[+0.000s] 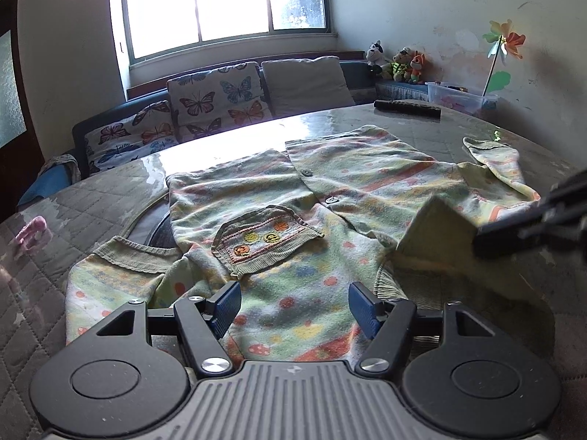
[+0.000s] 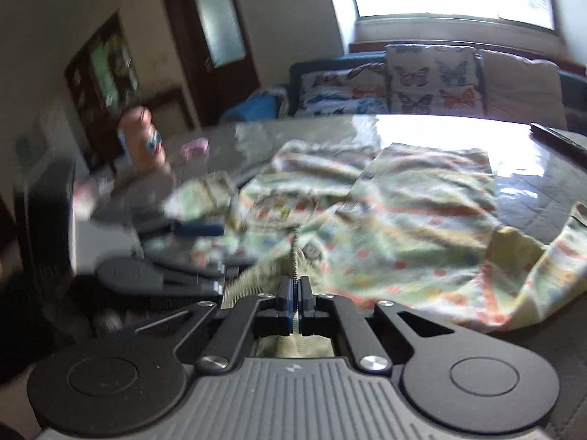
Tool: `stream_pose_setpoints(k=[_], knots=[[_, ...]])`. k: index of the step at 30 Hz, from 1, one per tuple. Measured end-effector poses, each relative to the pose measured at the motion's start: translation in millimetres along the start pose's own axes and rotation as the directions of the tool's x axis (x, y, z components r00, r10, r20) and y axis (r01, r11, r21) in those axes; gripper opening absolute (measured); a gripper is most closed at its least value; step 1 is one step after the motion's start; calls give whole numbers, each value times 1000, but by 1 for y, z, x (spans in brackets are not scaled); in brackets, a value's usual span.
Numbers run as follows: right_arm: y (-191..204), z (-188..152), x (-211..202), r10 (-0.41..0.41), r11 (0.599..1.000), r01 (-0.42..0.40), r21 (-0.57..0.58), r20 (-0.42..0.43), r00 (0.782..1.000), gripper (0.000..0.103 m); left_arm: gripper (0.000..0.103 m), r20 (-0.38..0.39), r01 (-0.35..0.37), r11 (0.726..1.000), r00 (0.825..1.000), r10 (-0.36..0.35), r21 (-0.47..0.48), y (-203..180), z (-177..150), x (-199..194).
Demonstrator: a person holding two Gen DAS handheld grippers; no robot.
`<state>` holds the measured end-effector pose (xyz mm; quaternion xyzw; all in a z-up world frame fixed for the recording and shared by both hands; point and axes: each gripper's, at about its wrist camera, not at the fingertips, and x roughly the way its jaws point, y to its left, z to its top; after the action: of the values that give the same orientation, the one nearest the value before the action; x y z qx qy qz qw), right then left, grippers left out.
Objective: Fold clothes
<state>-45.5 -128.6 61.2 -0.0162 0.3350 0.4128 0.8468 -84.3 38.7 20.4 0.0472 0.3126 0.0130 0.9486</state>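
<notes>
- Cardigan first: a small pale-green knitted cardigan with coloured dots and orange stripes, buttons down the front and a ribbed patch pocket with embroidered rounds, lies spread face-up on the glossy quilt-patterned table top.
- Its long axis, seen from the left wrist, runs from the neck end at 6 o'clock, right under the camera, to the hem at 12 o'clock, toward the butterfly-print cushions.
- One sleeve lies out at 8 o'clock, the other trails off at 2 o'clock.
- Left gripper hangs just over the neck end, its blue-padded jaws standing well apart with nothing between them; whether the pads touch the cloth I cannot tell.
- Right gripper has its jaws pinched together on the ribbed olive edge of the cardigan; in the left wrist view it comes in at 3 o'clock with a yellowish flap raised off the table.
- My reading: the step in hand is folding the 3 o'clock side inward, so the held edge should travel toward 9 o'clock, across the button line.
- The right hand has the cloth; the left is nearer the neck and could pin it.
</notes>
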Motion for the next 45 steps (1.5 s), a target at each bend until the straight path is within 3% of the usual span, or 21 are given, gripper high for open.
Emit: stream_pose_setpoints(k=[7, 18, 23, 28, 32, 40, 43, 45], knots=[[-17, 12, -9, 29, 993, -35, 110, 49, 998, 2, 68, 8, 27, 999, 1000, -27, 30, -10, 0, 1], [3, 6, 5, 27, 1000, -27, -13, 2, 1000, 2, 68, 30, 16, 995, 999, -19, 94, -24, -2, -2], [12, -3, 22, 66, 996, -72, -58, -92, 994, 8, 68, 38, 17, 994, 999, -21, 106, -21, -5, -7], [7, 8, 9, 124, 992, -124, -18, -43, 991, 9, 69, 41, 30, 996, 999, -34, 82, -11, -7, -15], [-1, 18, 13, 46, 999, -46, -18, -9, 999, 10, 69, 66, 37, 998, 997, -40, 42, -4, 0, -25], [15, -10, 48, -42, 981, 19, -193, -115, 992, 11, 69, 119, 71, 997, 990, -73, 18, -10, 24, -27], [10, -14, 37, -27, 988, 10, -153, -105, 994, 14, 69, 111, 89, 996, 990, -90, 15, -21, 30, -13], [1, -13, 27, -31, 994, 21, -110, -88, 996, 22, 69, 82, 92, 996, 992, -92, -2, -26, 31, 0]])
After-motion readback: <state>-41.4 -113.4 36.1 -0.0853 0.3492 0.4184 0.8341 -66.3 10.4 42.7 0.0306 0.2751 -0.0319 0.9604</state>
